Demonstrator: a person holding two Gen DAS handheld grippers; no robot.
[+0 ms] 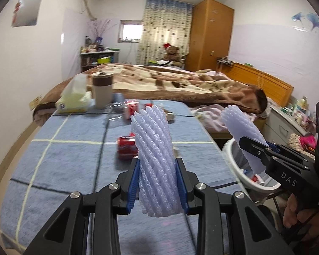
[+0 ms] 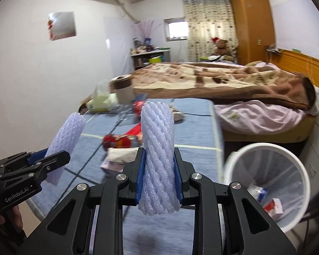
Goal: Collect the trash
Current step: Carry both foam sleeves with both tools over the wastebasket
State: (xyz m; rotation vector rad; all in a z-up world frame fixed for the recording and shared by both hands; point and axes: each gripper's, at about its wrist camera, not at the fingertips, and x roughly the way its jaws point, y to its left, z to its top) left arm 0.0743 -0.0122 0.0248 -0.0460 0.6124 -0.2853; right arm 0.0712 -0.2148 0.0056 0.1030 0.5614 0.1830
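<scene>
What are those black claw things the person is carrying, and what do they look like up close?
Two handheld tools. The left gripper and right gripper are matte black angular plastic with triangular cutouts, round silver bolts and ribbed blue pads on the fingers. One bears white letters "DAS", the other "GenRobot.AI". Each has a pistol-style handle; no sleeves are clearly visible.

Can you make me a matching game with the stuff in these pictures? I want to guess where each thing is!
Things:
1. foam net sleeve
2. white bin
3. teddy bear
4. tall cup

Places:
A. far end of the room, near the curtain
B. pinched in the left gripper
C. beside the tissue pack
D. past the table's right edge

Pairs: 1-B, 2-D, 3-A, 4-C
</scene>
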